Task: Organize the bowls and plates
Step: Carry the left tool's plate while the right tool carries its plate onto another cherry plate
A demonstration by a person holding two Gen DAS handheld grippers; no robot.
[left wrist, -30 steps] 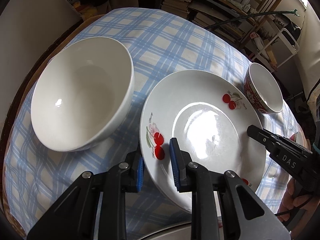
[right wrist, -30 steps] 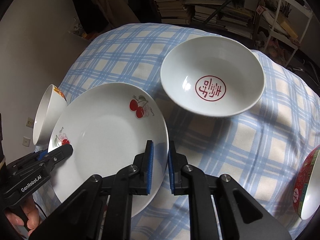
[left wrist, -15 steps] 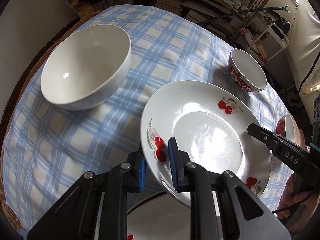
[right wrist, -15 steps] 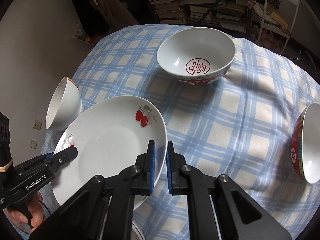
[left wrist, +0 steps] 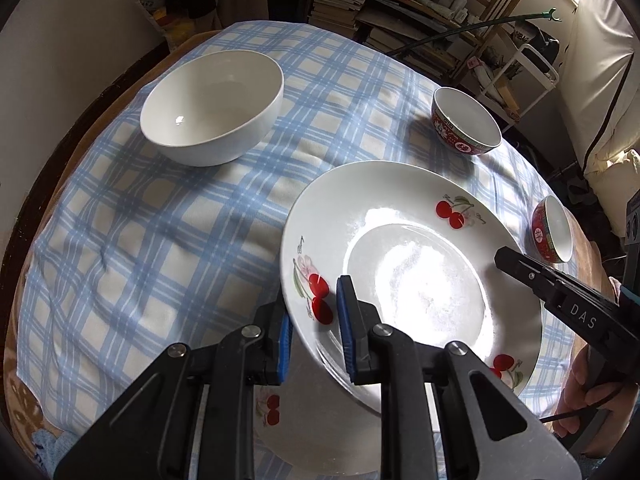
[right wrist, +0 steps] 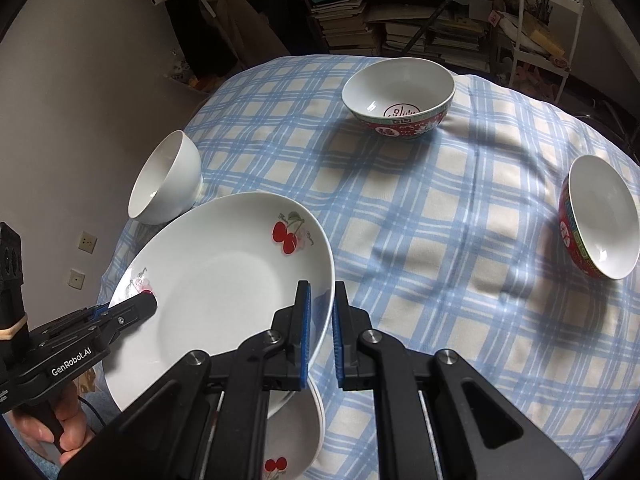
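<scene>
A white cherry-print plate (left wrist: 416,280) is held in the air between both grippers. My left gripper (left wrist: 312,322) is shut on its near-left rim. My right gripper (right wrist: 320,320) is shut on its opposite rim; the plate also shows in the right wrist view (right wrist: 216,280). Below it lies another cherry plate (right wrist: 296,444) on the table's near edge. A plain white bowl (left wrist: 212,108) stands at the far left. A large red-patterned bowl (right wrist: 400,96) stands at the far side. A smaller red bowl (right wrist: 600,220) stands at the right.
The round table wears a blue checked cloth (right wrist: 440,220). Bookshelves (right wrist: 400,8) and a white rack (right wrist: 548,12) stand behind it. A grey wall (right wrist: 80,100) is at the left.
Both grippers have lifted the cherry plate and drawn it back toward the near edge. The bowls look farther away, and a second cherry plate has come into view underneath.
</scene>
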